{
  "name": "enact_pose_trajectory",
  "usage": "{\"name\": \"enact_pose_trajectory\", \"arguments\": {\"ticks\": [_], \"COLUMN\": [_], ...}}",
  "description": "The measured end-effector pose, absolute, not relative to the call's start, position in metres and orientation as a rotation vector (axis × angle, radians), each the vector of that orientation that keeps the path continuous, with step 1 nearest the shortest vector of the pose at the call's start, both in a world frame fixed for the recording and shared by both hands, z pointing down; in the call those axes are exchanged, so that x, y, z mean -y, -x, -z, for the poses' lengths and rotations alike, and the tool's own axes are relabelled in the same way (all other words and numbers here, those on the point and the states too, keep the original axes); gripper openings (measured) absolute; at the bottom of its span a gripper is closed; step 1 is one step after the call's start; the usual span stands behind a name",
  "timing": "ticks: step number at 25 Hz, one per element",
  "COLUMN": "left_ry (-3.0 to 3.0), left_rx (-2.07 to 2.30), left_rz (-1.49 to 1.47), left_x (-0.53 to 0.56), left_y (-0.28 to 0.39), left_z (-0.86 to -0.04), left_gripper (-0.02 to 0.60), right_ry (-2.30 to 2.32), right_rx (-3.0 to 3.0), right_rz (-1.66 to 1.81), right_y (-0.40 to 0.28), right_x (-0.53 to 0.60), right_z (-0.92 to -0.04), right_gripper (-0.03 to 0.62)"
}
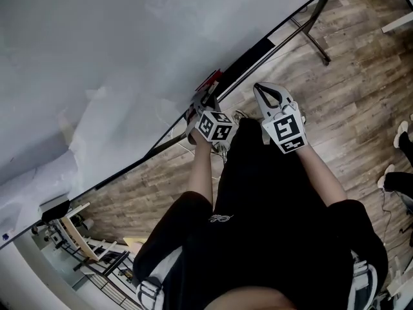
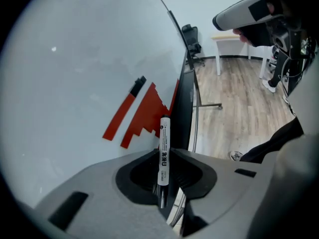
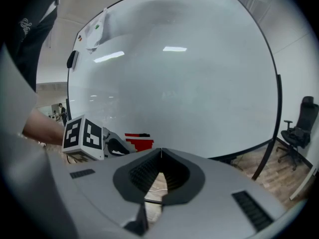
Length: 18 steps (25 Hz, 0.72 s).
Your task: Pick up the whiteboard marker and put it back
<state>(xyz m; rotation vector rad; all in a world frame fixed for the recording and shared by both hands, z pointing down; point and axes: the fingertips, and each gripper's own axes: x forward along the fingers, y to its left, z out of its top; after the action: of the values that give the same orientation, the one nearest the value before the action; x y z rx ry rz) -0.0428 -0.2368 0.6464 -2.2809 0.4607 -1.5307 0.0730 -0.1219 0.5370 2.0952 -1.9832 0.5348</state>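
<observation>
A white whiteboard marker (image 2: 163,152) with black print stands pinched between the jaws of my left gripper (image 2: 166,156), its end pointing along the jaws toward the whiteboard (image 2: 89,59). That left gripper (image 1: 204,102) sits at the board's lower edge, close to the black tray (image 1: 248,58) and a red stepped shape (image 2: 145,112) on the board. My right gripper (image 1: 258,88) hovers just right of it with nothing between its meeting jaws. In the right gripper view the right gripper (image 3: 160,151) is shut and looks at the left gripper's marker cube (image 3: 83,136).
The whiteboard stand's metal legs (image 1: 312,39) rest on the wood floor. An office chair (image 2: 192,38) and a table (image 2: 232,43) stand beyond the board; another chair (image 3: 298,129) is at the right. Someone's shoes (image 1: 400,134) are at the right edge.
</observation>
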Motion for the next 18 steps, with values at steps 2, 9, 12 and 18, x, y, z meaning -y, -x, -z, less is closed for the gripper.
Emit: {"name": "enact_pose_trajectory", "arguments": {"ticks": [2,9,12,18], "left_ry": [2.316,2.533,2.654,2.749], "left_rx": [-0.511,-0.781,-0.914,-1.076], "left_rz": [1.488,1.224,1.060,0.874], "left_x": [0.235,0.216,0.201,0.175], "left_y": [0.045,0.051,0.059,0.089], "left_z": [-0.636,-0.581,-0.554,-0.526], "left_gripper": [0.067,0.067,0.067,0.067], "right_ry": [-2.077,-1.936,-1.858,-1.721], "right_rx": [2.013,2.189,2.294,2.449], "right_rz": [-0.517,-0.460,-0.456,-0.442], "right_y": [-0.069,-0.048,-0.033,0.007], "right_x": [0.124,0.129,0.130,0.140], "right_z": [-0.533,-0.518,-0.512,-0.505], "right_gripper": [0.003,0.003,0.003,0.003]}}
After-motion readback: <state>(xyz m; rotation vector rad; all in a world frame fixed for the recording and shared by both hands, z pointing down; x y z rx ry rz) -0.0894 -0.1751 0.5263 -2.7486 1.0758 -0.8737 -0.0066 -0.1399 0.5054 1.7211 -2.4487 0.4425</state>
